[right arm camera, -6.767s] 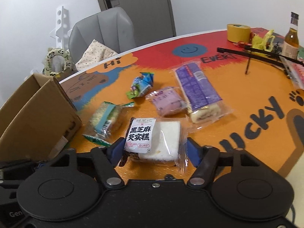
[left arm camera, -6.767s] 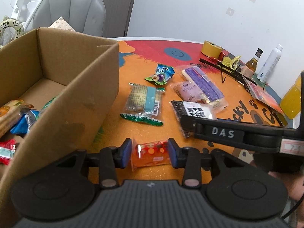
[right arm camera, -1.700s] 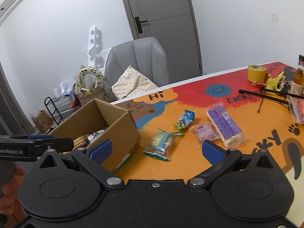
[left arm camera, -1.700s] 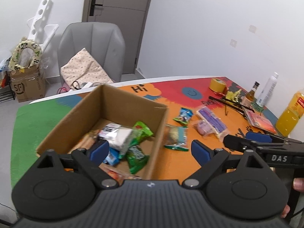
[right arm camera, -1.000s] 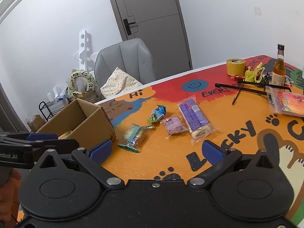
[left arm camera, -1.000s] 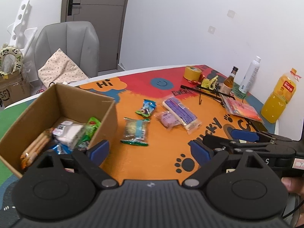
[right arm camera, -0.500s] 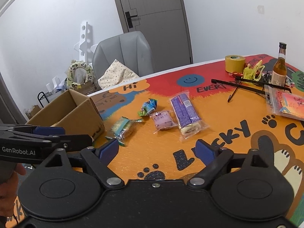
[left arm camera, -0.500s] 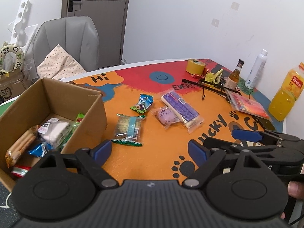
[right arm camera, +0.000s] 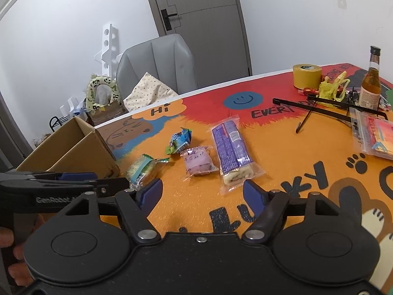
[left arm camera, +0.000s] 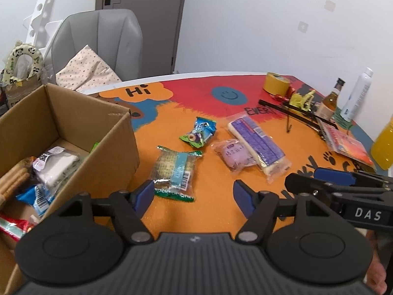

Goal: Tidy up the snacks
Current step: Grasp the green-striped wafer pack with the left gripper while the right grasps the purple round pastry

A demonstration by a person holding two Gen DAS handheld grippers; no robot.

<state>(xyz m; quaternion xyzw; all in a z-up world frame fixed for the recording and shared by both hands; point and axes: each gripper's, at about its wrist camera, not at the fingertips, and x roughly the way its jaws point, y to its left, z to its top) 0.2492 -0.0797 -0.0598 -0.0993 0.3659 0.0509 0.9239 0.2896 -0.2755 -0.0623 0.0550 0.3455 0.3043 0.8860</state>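
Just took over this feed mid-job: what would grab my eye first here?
Four wrapped snacks lie loose on the bright orange table: a green-edged pack, a small blue-green one, a pink bun and a long purple roll. Left of them stands the cardboard box, already holding snacks. Both grippers, left and right, are closing on nothing.

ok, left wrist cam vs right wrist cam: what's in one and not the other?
Left wrist only: the cardboard box's inside with snacks already in it, the white spray bottle and the orange juice bottle.

Right wrist only: the wire rack on the floor behind the box.

Both: four loose snacks on the table mat, including the purple cake roll and the green-blue packet, plus the tape roll.
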